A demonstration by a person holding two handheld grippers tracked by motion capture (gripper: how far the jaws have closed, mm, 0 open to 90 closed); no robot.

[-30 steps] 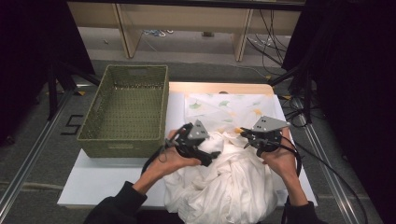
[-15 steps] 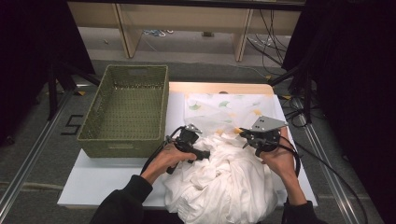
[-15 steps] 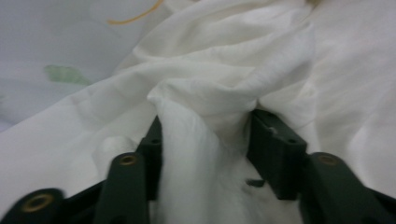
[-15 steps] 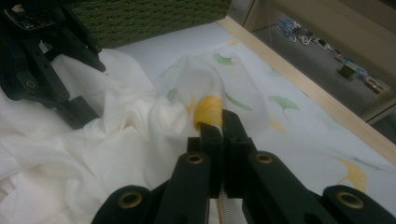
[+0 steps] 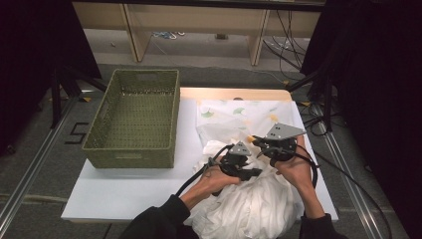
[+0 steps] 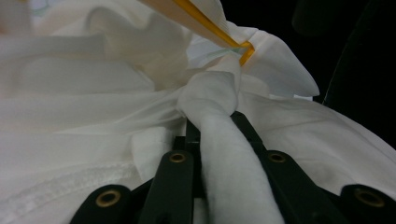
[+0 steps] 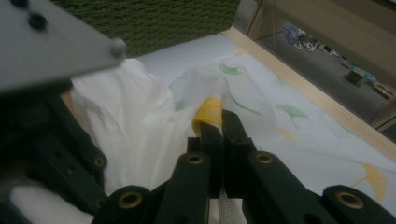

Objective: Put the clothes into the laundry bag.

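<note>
We had the left gripper (image 5: 244, 167) with its jaws just closing on a thick white fold of the cloth (image 5: 249, 204), which ran up between them in the left gripper view. The right gripper (image 5: 268, 145) was clenched on a yellow-printed edge. The cloth lay bunched under both jaws on the desk (image 5: 124, 199), its far part spread flat beyond them. Well off to the left of the jaws, the basket (image 5: 134, 119) held nothing; we judged the gathering barely begun.
</note>
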